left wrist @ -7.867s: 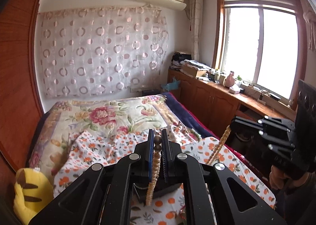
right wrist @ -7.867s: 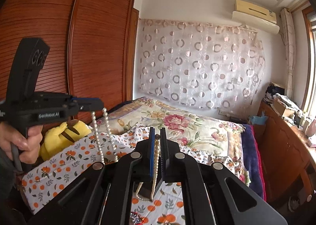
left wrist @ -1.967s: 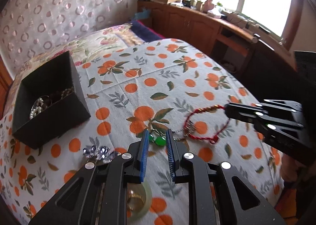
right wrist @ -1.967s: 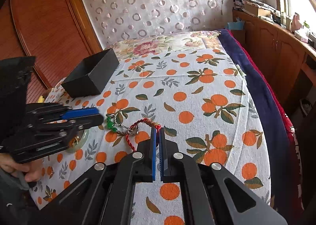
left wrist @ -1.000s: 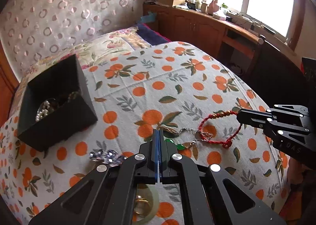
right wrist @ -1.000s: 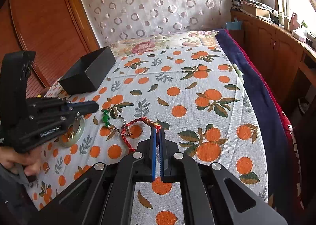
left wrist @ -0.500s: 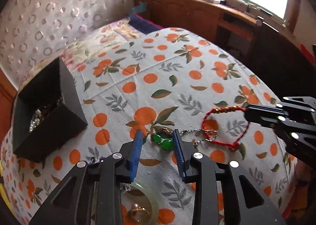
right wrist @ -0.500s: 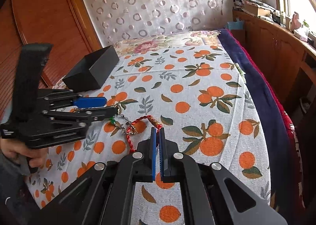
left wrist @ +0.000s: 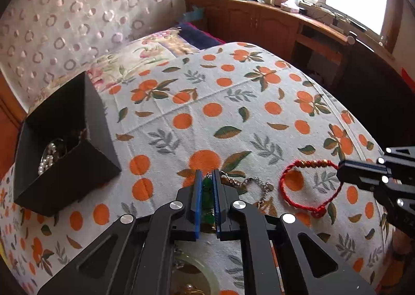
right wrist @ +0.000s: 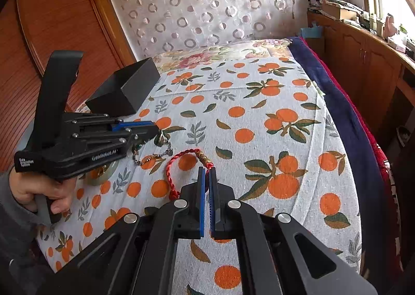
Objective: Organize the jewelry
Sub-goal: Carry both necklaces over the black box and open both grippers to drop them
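My left gripper [left wrist: 207, 174] is shut on the green beads [left wrist: 207, 186] of a silver chain bracelet [left wrist: 249, 181] lying on the orange-print bedspread. In the right wrist view the left gripper [right wrist: 153, 129] is low over the chain [right wrist: 153, 157]. A red cord bracelet [left wrist: 308, 186] lies to its right. My right gripper [right wrist: 206, 169] is shut on the red cord bracelet [right wrist: 181, 162] at its near edge; it shows in the left wrist view [left wrist: 342, 166]. A black box [left wrist: 62, 139] with pearls inside sits at the left.
A pale green bangle [left wrist: 197, 274] lies under my left gripper. The box shows in the right wrist view [right wrist: 127, 87] at the far left. A wooden wardrobe [right wrist: 52, 35] stands left of the bed. A wooden cabinet [left wrist: 272, 25] runs along the window side.
My left gripper was open around the green beads half a second ago and has now closed on them. My right gripper has stayed shut on the red bracelet.
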